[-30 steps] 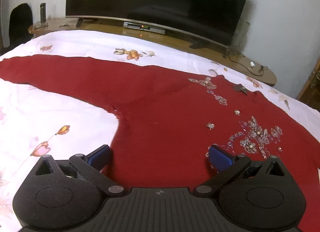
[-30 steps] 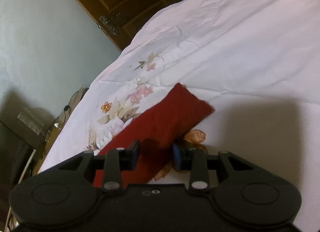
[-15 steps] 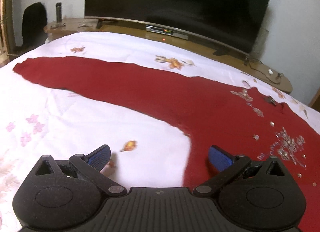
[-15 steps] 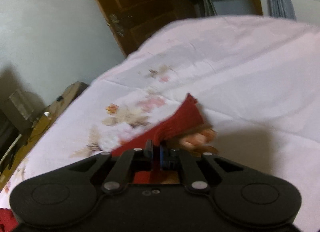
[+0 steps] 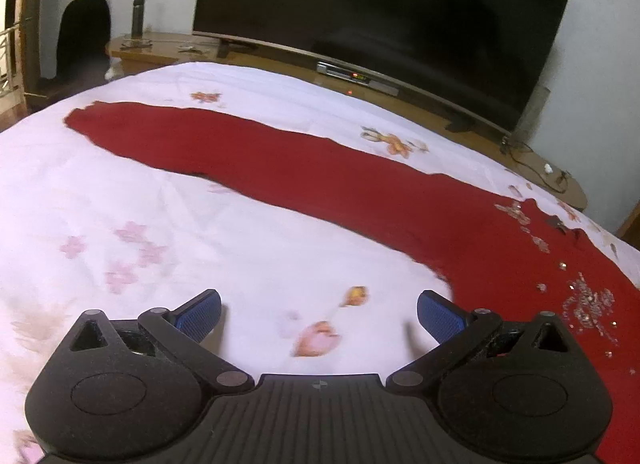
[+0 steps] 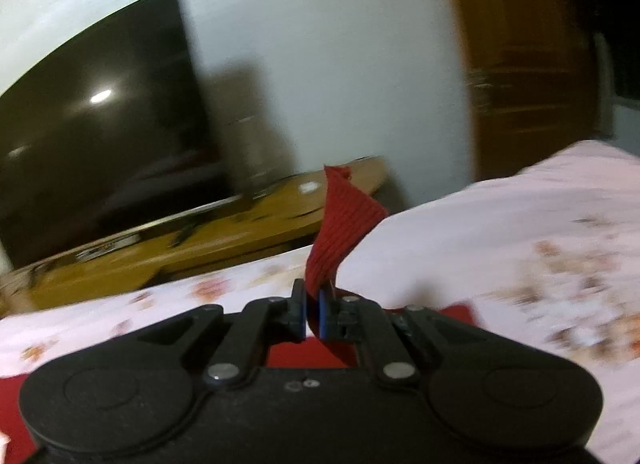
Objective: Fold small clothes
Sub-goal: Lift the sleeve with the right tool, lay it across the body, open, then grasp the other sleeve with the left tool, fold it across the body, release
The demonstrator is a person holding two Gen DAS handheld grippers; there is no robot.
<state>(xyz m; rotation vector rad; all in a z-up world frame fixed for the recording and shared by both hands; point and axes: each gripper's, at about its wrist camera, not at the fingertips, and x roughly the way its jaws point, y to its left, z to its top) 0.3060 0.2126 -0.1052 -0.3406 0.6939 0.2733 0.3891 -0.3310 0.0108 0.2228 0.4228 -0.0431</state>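
Right wrist: right tongs (image 6: 312, 306) clamped on red sleeve cuff (image 6: 340, 224); left tongs (image 5: 319, 314) apart, empty, above floral sheet (image 5: 240, 248).

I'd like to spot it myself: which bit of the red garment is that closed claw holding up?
Start at the flowered bedsheet in front of the television. The right claw pinches the red sleeve's ribbed cuff. It alone stands up off the bed; the other sleeve lies flat.
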